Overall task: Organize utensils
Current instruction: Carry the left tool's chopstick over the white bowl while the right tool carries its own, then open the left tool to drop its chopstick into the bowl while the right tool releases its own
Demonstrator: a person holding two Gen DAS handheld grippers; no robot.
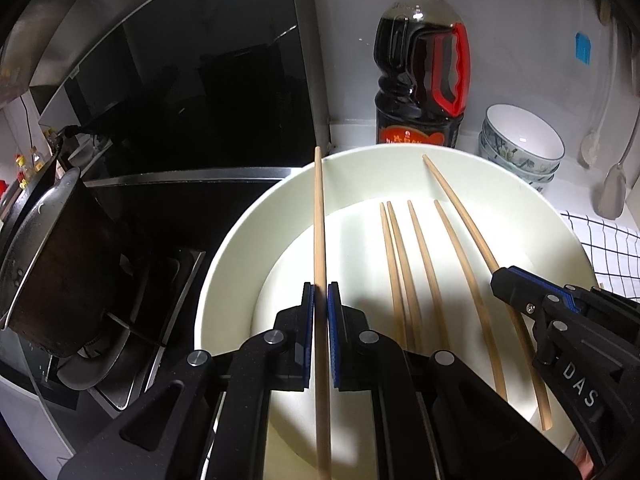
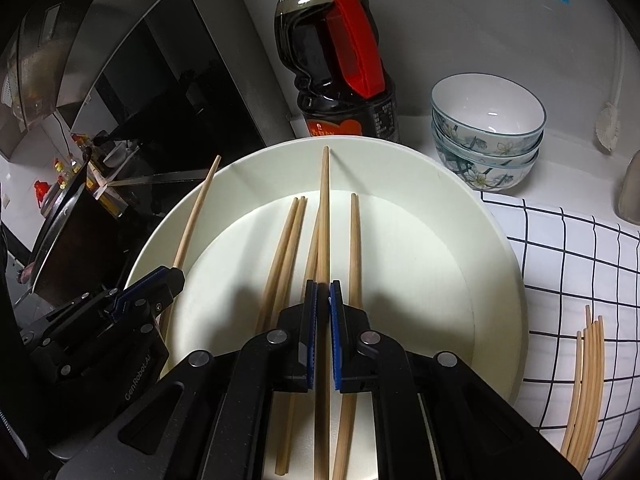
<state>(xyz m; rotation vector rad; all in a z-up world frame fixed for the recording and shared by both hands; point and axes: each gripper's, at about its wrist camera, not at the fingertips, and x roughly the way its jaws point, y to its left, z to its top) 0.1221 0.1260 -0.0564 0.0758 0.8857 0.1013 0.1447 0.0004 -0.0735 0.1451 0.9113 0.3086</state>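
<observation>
Each gripper clamps one chopstick: the left gripper (image 1: pixel 321 294) low centre, the right gripper (image 2: pixel 323 292) likewise, lifting from the white basin (image 2: pixel 500 280), presumably toward the sorted bundle (image 2: pixel 586 384) lower right.

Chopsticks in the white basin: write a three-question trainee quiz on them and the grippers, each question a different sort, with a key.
1. True or false: the left gripper and the right gripper each clamp one chopstick.
2. How many chopsticks lie loose in the white basin? A) two B) four C) seven
3. Fill in: the chopsticks already moved out lie on a ____ cloth.

Key: 1 true; 2 B; 3 checked (white with a black grid), seen in the right wrist view.
</observation>
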